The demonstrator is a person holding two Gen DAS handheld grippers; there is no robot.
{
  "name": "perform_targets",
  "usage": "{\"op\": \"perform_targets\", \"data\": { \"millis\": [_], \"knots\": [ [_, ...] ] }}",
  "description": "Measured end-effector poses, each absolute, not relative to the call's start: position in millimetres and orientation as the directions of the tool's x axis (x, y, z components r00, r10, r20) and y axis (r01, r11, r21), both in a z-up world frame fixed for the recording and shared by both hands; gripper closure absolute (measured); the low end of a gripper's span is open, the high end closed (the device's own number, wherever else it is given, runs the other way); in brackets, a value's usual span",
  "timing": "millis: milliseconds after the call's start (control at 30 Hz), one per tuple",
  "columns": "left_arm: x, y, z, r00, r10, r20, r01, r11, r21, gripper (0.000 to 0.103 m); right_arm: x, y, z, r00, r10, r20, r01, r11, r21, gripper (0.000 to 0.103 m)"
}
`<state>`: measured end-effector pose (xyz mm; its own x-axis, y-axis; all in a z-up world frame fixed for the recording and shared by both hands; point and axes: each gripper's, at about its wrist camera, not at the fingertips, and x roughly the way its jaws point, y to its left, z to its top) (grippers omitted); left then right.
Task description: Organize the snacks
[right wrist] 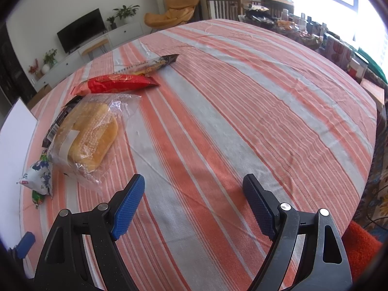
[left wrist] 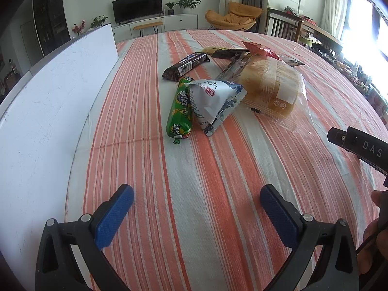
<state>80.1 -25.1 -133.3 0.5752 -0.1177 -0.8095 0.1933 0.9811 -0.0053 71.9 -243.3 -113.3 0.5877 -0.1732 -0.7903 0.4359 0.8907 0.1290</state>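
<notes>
1. Left gripper point(left wrist: 197, 208): jaws spread wide, nothing between the blue pads, held low over bare striped tablecloth point(left wrist: 150, 160) short of the snack pile.
2. Right gripper point(right wrist: 194, 205): likewise wide apart and empty, with the bagged bread point(right wrist: 88, 133) just ahead and to its left.
3. Snacks: all lie in one loose heap on the cloth. Green sausage tube point(left wrist: 179, 109) touches the white-and-blue packet point(left wrist: 215, 104), which leans against the bread. Dark wafer bar point(left wrist: 186, 65), red packet point(right wrist: 116, 84) and a long dark-and-yellow packet point(right wrist: 150, 66) sit behind.
4. White tray point(left wrist: 48, 111): stands at the left of the heap; the visible part holds nothing.
5. Progress: judged at the outset. No snack appears sorted or placed; every item remains to be picked and arranged, presumably into the tray.
</notes>
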Motion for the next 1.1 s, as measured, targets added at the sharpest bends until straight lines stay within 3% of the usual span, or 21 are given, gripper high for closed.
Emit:
{"op": "perform_targets", "data": {
  "millis": [1100],
  "knots": [
    [80.0, -25.5, -133.5, 0.576, -0.118, -0.809, 0.193, 0.981, -0.006, 0.000, 73.7, -238.2, -114.5, 0.569, -0.199, -0.798, 0.432, 0.898, 0.084, 0.017]
  ]
}}
